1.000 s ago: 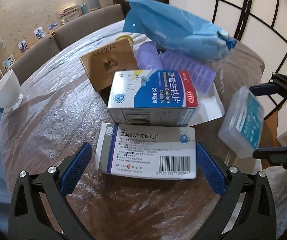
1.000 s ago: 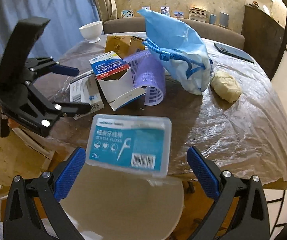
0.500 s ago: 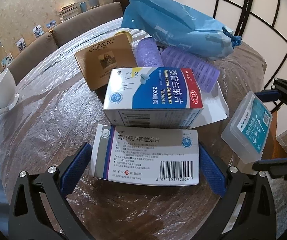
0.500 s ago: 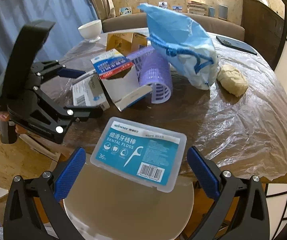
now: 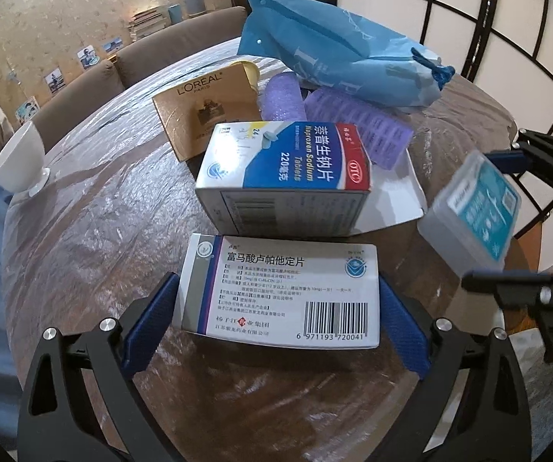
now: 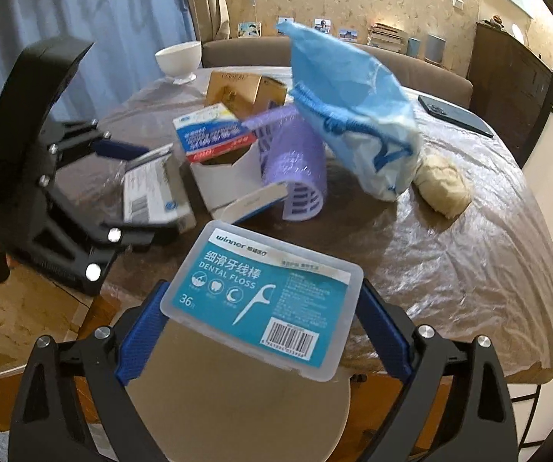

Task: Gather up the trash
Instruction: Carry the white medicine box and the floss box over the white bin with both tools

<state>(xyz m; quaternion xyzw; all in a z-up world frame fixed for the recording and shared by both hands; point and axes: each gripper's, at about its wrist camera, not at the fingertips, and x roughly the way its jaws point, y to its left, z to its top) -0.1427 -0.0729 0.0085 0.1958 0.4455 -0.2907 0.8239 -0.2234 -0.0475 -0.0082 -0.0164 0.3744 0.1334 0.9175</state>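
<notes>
Your right gripper (image 6: 263, 319) is clamped on the dental floss case (image 6: 263, 302), held off the table edge (image 6: 468, 350). Your left gripper (image 5: 278, 308) has its pads against the white medicine box (image 5: 280, 288), just in front of the naproxen box (image 5: 288, 165). The pickup step looks nearly finished; next, lift the white box clear.
</notes>
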